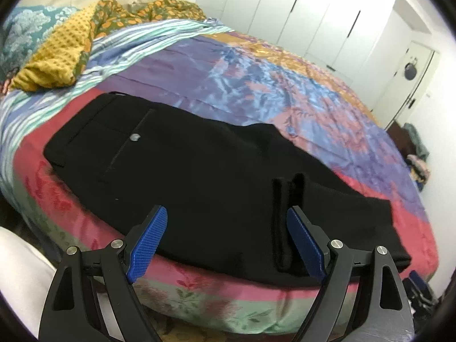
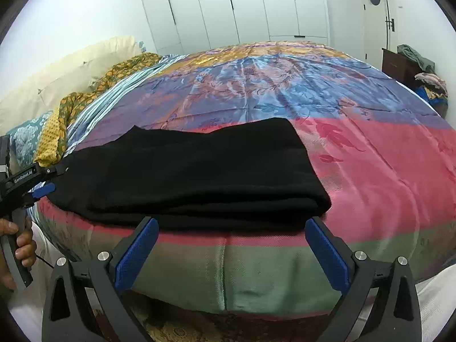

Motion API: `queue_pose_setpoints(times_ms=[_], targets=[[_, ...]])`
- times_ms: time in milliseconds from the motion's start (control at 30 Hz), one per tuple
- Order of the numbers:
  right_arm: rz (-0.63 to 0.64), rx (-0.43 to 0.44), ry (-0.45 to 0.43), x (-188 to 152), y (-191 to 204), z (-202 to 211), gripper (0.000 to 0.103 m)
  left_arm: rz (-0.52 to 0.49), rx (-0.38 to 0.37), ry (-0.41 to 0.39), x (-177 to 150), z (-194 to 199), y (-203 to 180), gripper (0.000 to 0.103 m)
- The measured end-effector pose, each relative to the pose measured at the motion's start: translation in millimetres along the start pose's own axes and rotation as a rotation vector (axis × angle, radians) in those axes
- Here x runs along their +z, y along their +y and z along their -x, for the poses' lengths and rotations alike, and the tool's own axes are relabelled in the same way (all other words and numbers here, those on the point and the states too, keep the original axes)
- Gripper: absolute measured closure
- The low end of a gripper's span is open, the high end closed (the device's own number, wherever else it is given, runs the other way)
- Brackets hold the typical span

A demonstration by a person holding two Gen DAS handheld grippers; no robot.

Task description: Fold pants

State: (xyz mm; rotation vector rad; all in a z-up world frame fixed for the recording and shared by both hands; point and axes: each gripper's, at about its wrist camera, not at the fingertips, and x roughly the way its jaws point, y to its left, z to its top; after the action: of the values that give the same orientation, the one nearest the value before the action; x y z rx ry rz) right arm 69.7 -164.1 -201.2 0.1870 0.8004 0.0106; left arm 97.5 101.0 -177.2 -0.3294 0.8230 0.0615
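Note:
Black pants (image 1: 185, 171) lie folded lengthwise near the front edge of the bed, waistband to the left, with a back pocket button (image 1: 134, 136) showing. My left gripper (image 1: 228, 212) hovers open over the near edge of the pants, nothing pressed between its blue pads. A raised ridge of black fabric (image 1: 285, 222) stands just beside its right finger. In the right wrist view the leg end of the pants (image 2: 199, 171) lies doubled over. My right gripper (image 2: 232, 222) is wide open at that near edge, gripping nothing. The left gripper (image 2: 42, 188) shows at far left, held by a hand (image 2: 20, 242).
The colourful bedspread (image 2: 370, 171) covers the bed and drapes over the front edge. A mustard and orange floral cloth (image 1: 57, 54) and pillows (image 1: 20, 37) lie at the head end. White wardrobe doors (image 2: 228, 5) line the far wall. A dark cabinet (image 2: 399, 62) piled with clothes stands at right.

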Motion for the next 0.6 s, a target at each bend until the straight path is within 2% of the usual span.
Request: queue_pose_setpoints(times_ms=[67, 167, 267, 367, 467, 533, 600], targets=[[-0.01, 0.006, 0.019, -2, -2, -4, 0.001, 0.0, 0.023, 0.007, 2, 1, 4, 0.016], [-0.025, 0.014, 0.035, -3, -4, -7, 0.001, 0.108, 0.011, -0.024, 10, 12, 32, 0.016], [-0.023, 0.024, 0.031, -4, -4, -5, 0.001, 0.314, -0.005, -0.062, 14, 22, 85, 0.016], [-0.035, 0.034, 0.04, -5, -5, -7, 0.001, 0.456, 0.015, -0.049, 7, 21, 126, 0.016], [-0.052, 0.049, 0.057, -5, -6, -12, 0.001, 0.594, -0.024, -0.077, 3, 24, 159, 0.018], [-0.048, 0.058, 0.067, -6, -4, -14, 0.001, 0.693, -0.055, -0.108, 1, 26, 182, 0.024], [-0.032, 0.066, 0.07, -8, 0, -14, 0.001, 0.756, -0.081, -0.128, 0, 27, 202, 0.043]])
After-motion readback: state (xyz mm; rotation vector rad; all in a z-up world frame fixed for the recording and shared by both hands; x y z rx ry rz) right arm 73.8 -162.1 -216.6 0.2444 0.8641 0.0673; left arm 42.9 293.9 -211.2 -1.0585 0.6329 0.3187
